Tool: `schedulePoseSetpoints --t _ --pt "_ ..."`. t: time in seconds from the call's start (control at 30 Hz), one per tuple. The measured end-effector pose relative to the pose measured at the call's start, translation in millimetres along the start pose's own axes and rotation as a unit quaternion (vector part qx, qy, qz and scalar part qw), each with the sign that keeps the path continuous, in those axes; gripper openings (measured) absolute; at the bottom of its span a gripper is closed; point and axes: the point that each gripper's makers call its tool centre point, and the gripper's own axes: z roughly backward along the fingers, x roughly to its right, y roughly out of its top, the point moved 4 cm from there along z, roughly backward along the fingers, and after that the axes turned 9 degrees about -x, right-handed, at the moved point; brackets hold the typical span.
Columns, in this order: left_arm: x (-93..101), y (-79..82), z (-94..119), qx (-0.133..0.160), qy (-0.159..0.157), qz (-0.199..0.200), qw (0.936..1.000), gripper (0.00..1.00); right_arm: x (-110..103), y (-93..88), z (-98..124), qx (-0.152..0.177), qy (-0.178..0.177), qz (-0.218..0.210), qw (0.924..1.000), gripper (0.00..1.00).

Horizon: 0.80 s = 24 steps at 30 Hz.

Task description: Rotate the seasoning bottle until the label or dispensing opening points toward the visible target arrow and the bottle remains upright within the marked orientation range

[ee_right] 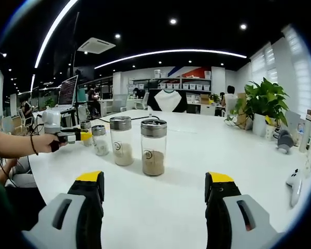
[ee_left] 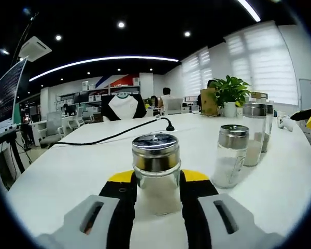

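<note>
Gripping the seasoning bottle (ee_left: 156, 171) upright on the white table (ee_left: 67, 176), the left gripper (ee_left: 155, 194) looks ready to twist; right gripper (ee_right: 154, 194) hangs wide open, empty. No arrow visible.

Open-plan office. Long white counter (ee_right: 197, 155) in foreground, black cable (ee_left: 109, 137) trailing across it. Rows of desks with monitors (ee_right: 68, 90) and office chairs (ee_left: 54, 127) behind. Shelving with boxes (ee_right: 181, 83) along far wall. Dark ceiling with curved light strip (ee_left: 103, 61), spot lamps, ceiling air-conditioning unit (ee_right: 96, 45). Potted plant (ee_left: 230, 93) by windows with white blinds (ee_left: 259, 62). People seated at back.
</note>
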Motion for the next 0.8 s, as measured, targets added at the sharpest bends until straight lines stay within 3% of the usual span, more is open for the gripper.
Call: schedulePoseSetpoints --t 0.47,0.8 --pt "5.4 -2.8 4.0 0.003 -0.005 0.006 1.0 0.34 1.0 -0.1 5.4 0.006 -0.003 -0.003 1.0 0.81" --pt "5.4 -1.7 4.2 -0.002 -0.063 -0.014 0.9979 0.34 2.4 0.6 5.8 0.009 -0.004 -0.004 0.9999 0.81"
